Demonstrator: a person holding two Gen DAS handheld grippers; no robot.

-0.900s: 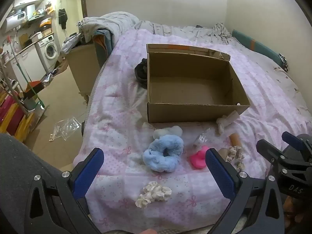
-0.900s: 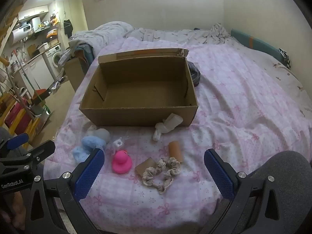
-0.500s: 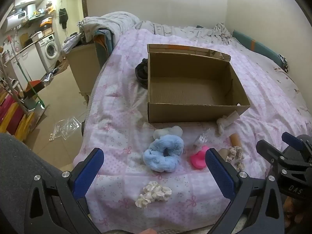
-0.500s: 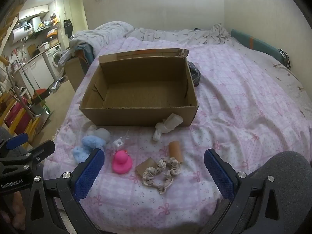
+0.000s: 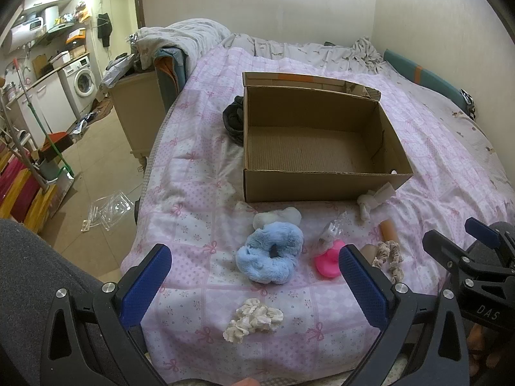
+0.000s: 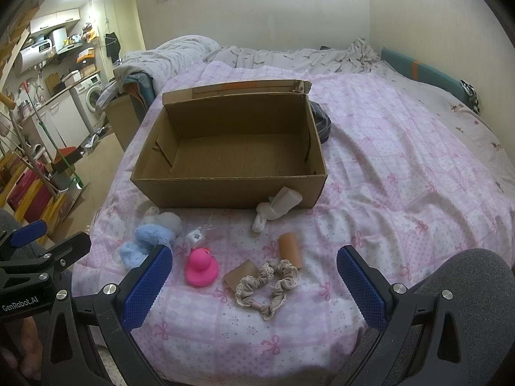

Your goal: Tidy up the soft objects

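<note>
An empty cardboard box (image 5: 322,183) (image 6: 225,193) stands open on the pink bedspread. In front of it lie a fluffy blue scrunchie (image 5: 268,255) (image 6: 141,244), a cream scrunchie (image 5: 252,320), a beige lace scrunchie (image 6: 268,284) (image 5: 389,257), a pink rubber duck (image 6: 201,267) (image 5: 326,262), a white cloth bundle (image 6: 276,207) (image 5: 373,201) and two cardboard tubes (image 6: 289,247). My left gripper (image 5: 254,286) is open and empty, just short of the cream scrunchie. My right gripper (image 6: 254,286) is open and empty, over the beige scrunchie.
A small clear-wrapped item (image 6: 196,236) lies by the duck. A dark garment (image 5: 233,119) lies beside the box. The bed's left edge (image 5: 145,193) drops to a cluttered floor. A wall runs behind the bed.
</note>
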